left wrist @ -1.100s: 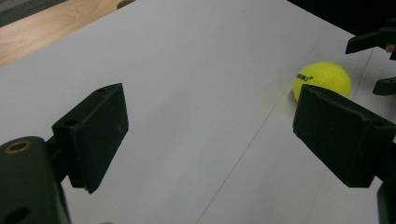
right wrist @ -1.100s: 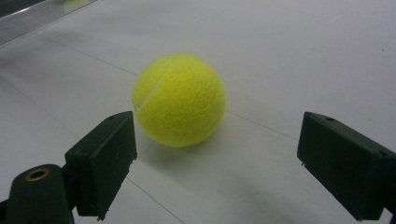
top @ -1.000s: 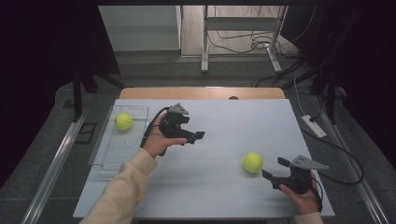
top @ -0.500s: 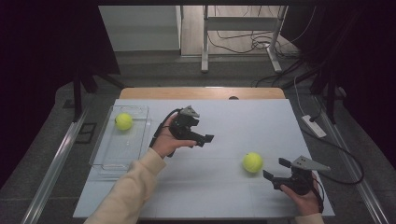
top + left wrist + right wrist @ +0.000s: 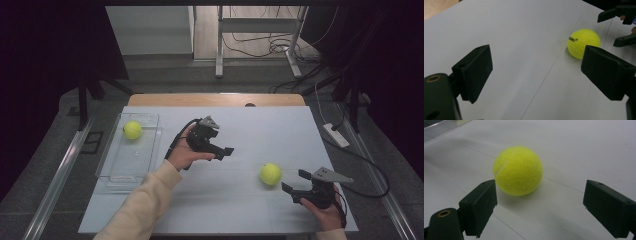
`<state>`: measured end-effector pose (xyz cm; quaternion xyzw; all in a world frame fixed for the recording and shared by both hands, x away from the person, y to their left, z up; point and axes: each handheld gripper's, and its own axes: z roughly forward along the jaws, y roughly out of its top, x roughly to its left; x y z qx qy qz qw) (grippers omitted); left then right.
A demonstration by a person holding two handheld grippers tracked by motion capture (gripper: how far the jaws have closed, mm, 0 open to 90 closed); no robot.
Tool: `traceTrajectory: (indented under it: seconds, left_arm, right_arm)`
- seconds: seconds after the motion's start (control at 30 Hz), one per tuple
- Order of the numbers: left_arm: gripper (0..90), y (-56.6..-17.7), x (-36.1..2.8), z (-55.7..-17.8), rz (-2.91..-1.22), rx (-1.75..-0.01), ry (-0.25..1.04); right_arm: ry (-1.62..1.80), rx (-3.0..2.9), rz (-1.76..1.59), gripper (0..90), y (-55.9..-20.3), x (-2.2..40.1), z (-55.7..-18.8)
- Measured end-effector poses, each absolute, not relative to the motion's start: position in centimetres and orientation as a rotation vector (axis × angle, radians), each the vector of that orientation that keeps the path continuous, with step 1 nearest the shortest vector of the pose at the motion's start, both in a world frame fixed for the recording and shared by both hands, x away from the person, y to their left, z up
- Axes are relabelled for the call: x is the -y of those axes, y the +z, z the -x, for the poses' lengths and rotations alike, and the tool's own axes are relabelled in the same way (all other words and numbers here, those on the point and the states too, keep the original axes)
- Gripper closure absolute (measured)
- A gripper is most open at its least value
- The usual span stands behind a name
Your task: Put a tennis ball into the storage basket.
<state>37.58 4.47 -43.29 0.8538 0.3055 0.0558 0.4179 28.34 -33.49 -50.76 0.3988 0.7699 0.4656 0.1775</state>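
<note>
In the left gripper view, a jaw hides part of the tennis ball [image 5: 582, 43].

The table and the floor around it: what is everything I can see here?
Balls: 2, yellow; one on the sheet near the right gripper, one in the tray.
Tray: 1, clear, table's left side.
Sheet: 1, white, covering the table.
Power strip: 1, white, floor right of the table.
Cables: several, dark, floor beyond the table.
Left gripper: black, open, mid-table, aimed toward the near ball.
Right gripper: black, open, beside that ball.
</note>
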Motion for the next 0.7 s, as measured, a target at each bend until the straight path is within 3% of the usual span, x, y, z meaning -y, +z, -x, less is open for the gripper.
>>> traceTrajectory:
  seconds: [0.7]
  left_arm:
    - [11.4, -44.2, -1.4, -37.2, -2.179, -0.704, 0.093]
  right_arm:
    - [1.314, -2.187, -1.128, 12.1, -50.9, 33.5, -28.4]
